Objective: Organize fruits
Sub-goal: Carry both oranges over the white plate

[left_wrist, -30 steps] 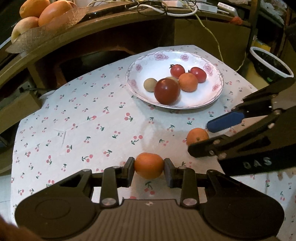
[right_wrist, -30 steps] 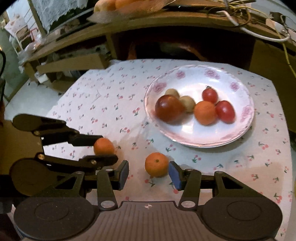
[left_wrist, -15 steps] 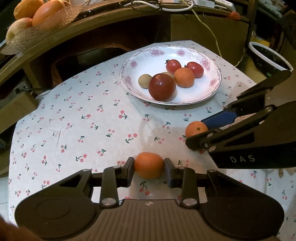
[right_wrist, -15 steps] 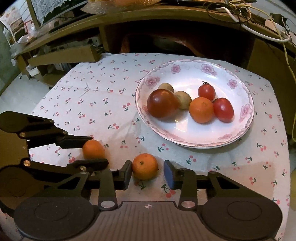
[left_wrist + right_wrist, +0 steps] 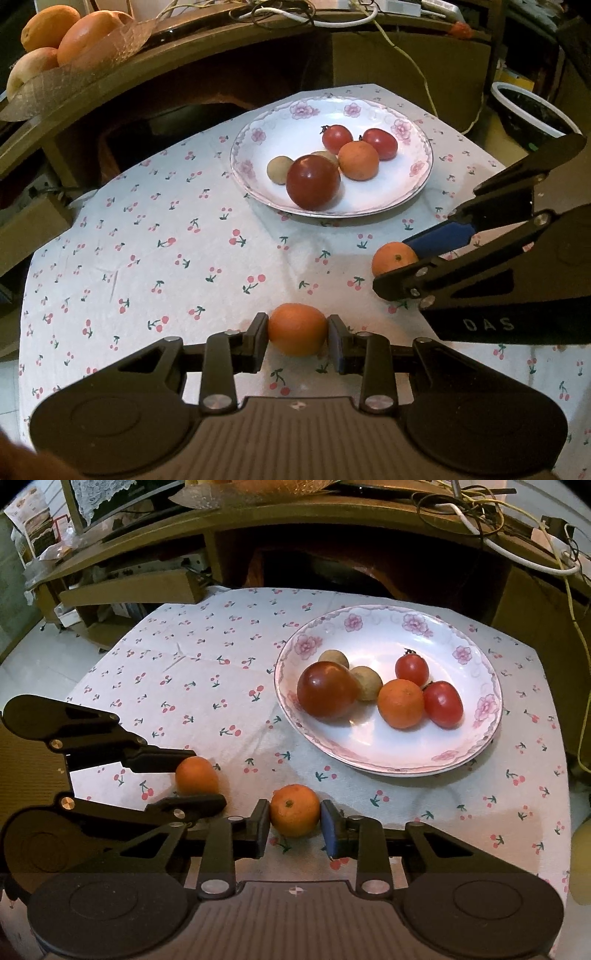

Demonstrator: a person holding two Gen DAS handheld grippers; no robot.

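Observation:
A flowered white plate (image 5: 424,168) (image 5: 488,716) at the back of the cherry-print tablecloth holds a big dark red tomato (image 5: 313,181), a tangerine (image 5: 358,160), two small tomatoes and two brownish round fruits. My left gripper (image 5: 297,334) (image 5: 202,778) is shut on an orange tangerine (image 5: 297,325), low over the cloth near the front edge. Beside it, my right gripper (image 5: 294,819) (image 5: 393,265) has a second tangerine (image 5: 294,808) (image 5: 391,256) between its jaws. They are closing, and the pads press both of its sides.
A wooden desk rises behind the table, with a glass bowl of large oranges (image 5: 66,40) on its top and a tangle of cables (image 5: 295,14). A white-rimmed bin (image 5: 532,110) stands on the floor at the right. The cloth drops off at the left and right edges.
The right gripper's jaws have closed from well apart onto the tangerine. The left gripper keeps its grip and has stayed where it was.

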